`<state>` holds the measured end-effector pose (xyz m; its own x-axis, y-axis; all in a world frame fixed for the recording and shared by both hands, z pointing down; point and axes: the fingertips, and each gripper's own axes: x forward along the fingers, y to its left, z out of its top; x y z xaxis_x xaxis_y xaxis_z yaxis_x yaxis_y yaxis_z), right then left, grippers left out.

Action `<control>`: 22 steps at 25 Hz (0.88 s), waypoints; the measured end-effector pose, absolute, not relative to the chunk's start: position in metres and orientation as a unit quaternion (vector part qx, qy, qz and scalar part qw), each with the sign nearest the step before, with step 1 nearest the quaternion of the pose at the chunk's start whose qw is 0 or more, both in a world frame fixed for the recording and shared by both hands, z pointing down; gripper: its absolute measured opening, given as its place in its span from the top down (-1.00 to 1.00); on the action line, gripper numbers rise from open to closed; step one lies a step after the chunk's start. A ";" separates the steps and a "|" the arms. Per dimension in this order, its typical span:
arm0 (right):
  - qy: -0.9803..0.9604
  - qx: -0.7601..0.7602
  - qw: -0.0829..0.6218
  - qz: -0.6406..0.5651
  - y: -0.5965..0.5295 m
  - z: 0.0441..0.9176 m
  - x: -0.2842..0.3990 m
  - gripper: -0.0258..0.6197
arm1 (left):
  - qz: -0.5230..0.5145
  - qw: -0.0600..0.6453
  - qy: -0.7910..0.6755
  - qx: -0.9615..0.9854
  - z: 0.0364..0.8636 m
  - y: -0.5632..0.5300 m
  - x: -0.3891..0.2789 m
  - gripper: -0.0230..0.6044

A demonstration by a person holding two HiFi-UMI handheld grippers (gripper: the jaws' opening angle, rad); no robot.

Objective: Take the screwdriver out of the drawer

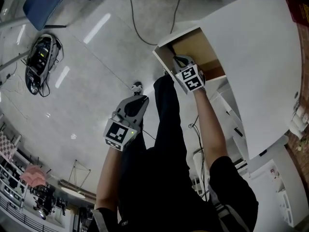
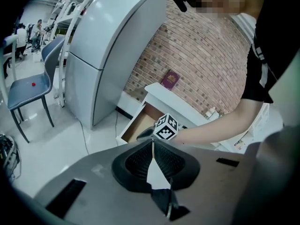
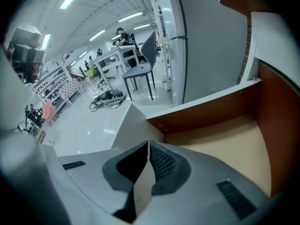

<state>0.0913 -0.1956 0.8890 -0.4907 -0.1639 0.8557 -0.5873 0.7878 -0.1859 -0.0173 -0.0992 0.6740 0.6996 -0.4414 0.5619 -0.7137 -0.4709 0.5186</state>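
The white cabinet's drawer (image 1: 193, 50) stands pulled open, and its tan bottom (image 3: 229, 142) looks bare; I see no screwdriver in any view. My right gripper (image 1: 177, 61) is at the drawer's front edge, reaching in over the bottom. Its jaws (image 3: 149, 149) are shut with nothing between them. In the left gripper view that gripper's marker cube (image 2: 166, 127) shows in front of the drawer (image 2: 138, 123). My left gripper (image 1: 137, 100) hangs back over the floor, well short of the drawer. It is shut and empty, with the pads (image 2: 140, 161) pressed together.
The white cabinet top (image 1: 256, 57) fills the right side, with a red booklet (image 2: 169, 80) on it against a brick wall. A tall grey appliance (image 2: 108, 50) stands left of the drawer. A blue chair (image 1: 46, 4), a cable bundle (image 1: 41, 57) and a loose cable (image 1: 140, 30) are on the floor.
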 end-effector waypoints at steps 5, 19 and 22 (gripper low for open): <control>-0.821 0.223 0.469 0.236 -0.204 0.913 0.092 0.64 | 0.178 0.395 -0.352 0.830 0.687 -0.094 -0.023 0.85; -0.787 0.213 0.533 0.227 -0.218 0.971 0.095 0.54 | 0.152 0.424 -0.374 0.811 0.700 -0.094 -0.026 0.85; -0.779 0.211 0.546 0.225 -0.219 0.981 0.099 0.54 | 0.150 0.425 -0.374 0.810 0.701 -0.094 -0.024 0.85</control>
<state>0.0986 -0.2194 0.9806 -0.3154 -0.0827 0.9453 -0.5748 0.8093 -0.1210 -0.0243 -0.0945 0.7012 0.6751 -0.4781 0.5618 -0.7339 -0.3585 0.5769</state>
